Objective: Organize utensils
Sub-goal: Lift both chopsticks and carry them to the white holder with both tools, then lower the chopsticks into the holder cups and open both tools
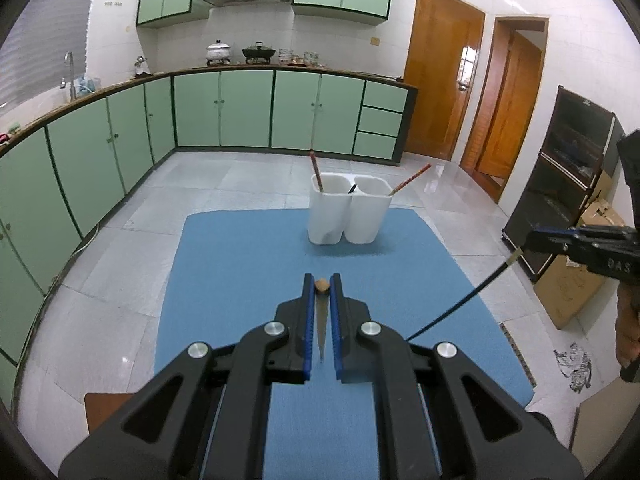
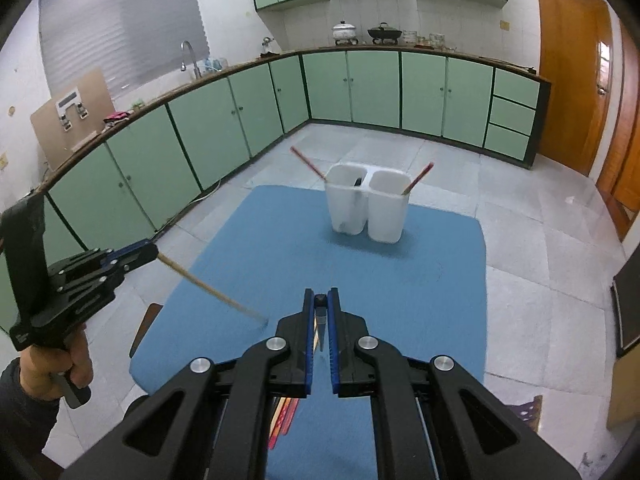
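Observation:
A white two-compartment utensil holder (image 1: 348, 210) (image 2: 367, 209) stands at the far end of the blue mat (image 1: 248, 264) (image 2: 400, 280). It holds two reddish chopsticks (image 1: 317, 171) (image 2: 418, 178) and a dark utensil. My left gripper (image 1: 322, 285) (image 2: 154, 254) is shut on a pale wooden chopstick (image 2: 212, 290), seen end-on in its own view, its far end touching the mat. My right gripper (image 2: 321, 299) (image 1: 524, 242) is shut on a black chopstick (image 1: 460, 300) that slants down toward the mat.
Several loose utensils (image 2: 285, 420) lie at the mat's near edge under my right gripper. Green kitchen cabinets (image 1: 240, 108) run along the back and left. A black shelf unit (image 1: 560, 184) and cardboard boxes (image 1: 572, 292) stand at the right.

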Demonstrator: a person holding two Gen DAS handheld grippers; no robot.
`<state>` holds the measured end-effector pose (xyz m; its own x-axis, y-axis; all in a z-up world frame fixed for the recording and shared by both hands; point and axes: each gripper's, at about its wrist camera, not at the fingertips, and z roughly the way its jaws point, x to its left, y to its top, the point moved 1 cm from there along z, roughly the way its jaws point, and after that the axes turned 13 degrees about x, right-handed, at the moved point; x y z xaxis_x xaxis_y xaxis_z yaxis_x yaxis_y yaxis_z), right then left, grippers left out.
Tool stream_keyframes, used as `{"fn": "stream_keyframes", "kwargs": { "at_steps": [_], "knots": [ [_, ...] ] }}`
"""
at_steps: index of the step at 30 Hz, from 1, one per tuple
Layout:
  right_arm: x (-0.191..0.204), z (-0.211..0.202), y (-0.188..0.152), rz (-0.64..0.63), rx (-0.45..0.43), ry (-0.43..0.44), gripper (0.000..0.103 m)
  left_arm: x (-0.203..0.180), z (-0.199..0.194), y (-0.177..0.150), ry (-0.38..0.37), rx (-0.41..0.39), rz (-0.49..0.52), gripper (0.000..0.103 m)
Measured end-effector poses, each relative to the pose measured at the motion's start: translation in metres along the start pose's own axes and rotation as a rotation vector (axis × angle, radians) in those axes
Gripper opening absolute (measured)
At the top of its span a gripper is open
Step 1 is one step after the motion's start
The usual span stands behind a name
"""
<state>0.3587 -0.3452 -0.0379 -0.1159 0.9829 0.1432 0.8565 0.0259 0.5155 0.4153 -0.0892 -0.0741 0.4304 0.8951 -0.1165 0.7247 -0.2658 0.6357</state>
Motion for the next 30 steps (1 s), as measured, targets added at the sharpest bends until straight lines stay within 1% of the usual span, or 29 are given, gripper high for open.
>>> {"fn": "stream_keyframes", "kwargs": {
  "at_steps": [4, 10, 13, 16, 19, 23, 26, 30],
  "knots": [
    [-0.008, -0.004, 0.029, 0.004, 0.009, -0.027, 0.006, -0.004, -0.002, 0.027, -0.006, -0.001, 0.010, 0.006],
    [-0.014, -0.023, 0.072, 0.002, -0.009, -0.065, 0.006, -0.024, -0.015, 0.082, -0.002, -0.053, 0.046, 0.006],
    [-0.015, -0.034, 0.093, -0.002, -0.032, -0.088, 0.006, -0.038, -0.020, 0.111, 0.009, -0.080, 0.075, 0.006],
    [-0.018, -0.044, 0.119, 0.005, -0.056, -0.113, 0.006, -0.049, -0.022, 0.144, 0.012, -0.106, 0.074, 0.006],
    [-0.020, -0.049, 0.147, 0.016, -0.085, -0.139, 0.006, -0.060, -0.021, 0.181, 0.027, -0.153, 0.065, 0.006],
    [-0.030, -0.043, 0.180, 0.042, -0.115, -0.157, 0.006, -0.070, -0.015, 0.223, 0.054, -0.209, 0.048, 0.006],
    [-0.041, -0.031, 0.199, 0.065, -0.126, -0.166, 0.006, -0.073, 0.000, 0.249, 0.067, -0.232, 0.023, 0.006],
    [-0.063, 0.003, 0.211, 0.098, -0.112, -0.167, 0.006, -0.074, 0.033, 0.267, 0.081, -0.248, 0.001, 0.006]
  ]
}}
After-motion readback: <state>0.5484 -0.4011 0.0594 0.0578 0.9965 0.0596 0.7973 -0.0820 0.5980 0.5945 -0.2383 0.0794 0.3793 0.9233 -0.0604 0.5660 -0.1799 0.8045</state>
